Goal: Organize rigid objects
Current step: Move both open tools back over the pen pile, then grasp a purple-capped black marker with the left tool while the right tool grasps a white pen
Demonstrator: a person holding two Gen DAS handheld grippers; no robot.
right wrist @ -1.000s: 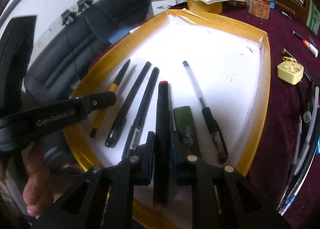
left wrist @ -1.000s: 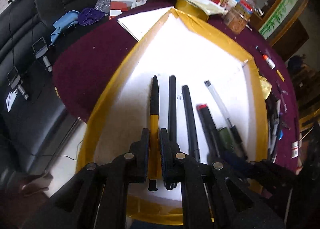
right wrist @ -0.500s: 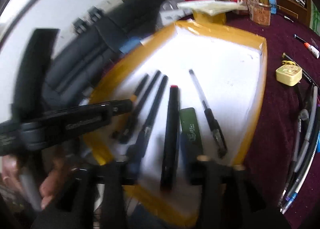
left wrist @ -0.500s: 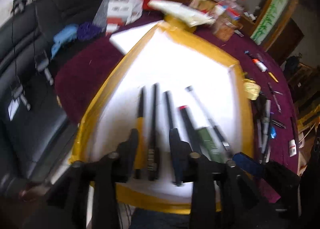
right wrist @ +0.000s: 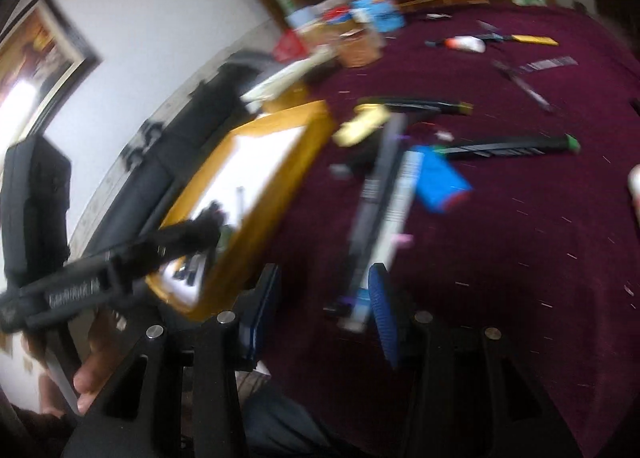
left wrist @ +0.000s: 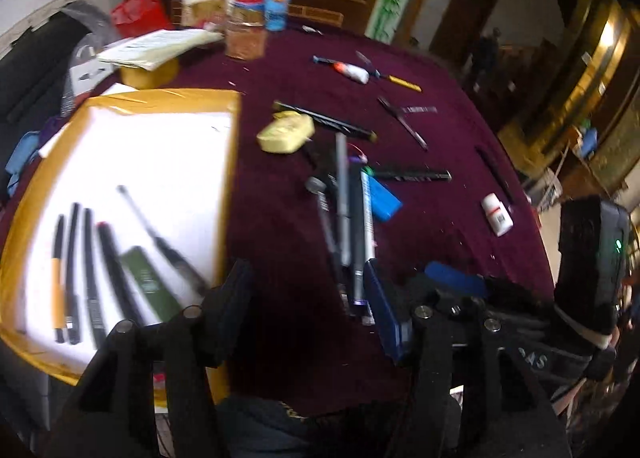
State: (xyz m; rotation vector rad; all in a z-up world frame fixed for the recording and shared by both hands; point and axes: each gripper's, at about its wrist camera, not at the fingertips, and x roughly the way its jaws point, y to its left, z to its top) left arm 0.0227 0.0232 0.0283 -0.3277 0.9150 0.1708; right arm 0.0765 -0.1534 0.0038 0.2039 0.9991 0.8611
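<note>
Both grippers are empty and between placements. The left gripper [left wrist: 308, 306] has its jaws opening, nothing between them but maroon cloth; the right gripper [right wrist: 320, 310] stands well apart-jawed and likewise holds nothing. At the left, the yellow-rimmed tray [left wrist: 160, 97] already carries a neat row of pens [left wrist: 84, 274] with a green case [left wrist: 148, 282] beside them. To the right of the tray, near both grippers, lies a loose bundle of pens [left wrist: 348, 225] touching a blue lighter [left wrist: 384, 197]; more pens, a yellow block [left wrist: 286, 133] and a small white bottle [left wrist: 497, 214] are scattered farther off. The step in hand looks like reaching for the next item. The next move probably calls for lining one gripper's jaws across a single pen in the bundle without catching its neighbours
</note>
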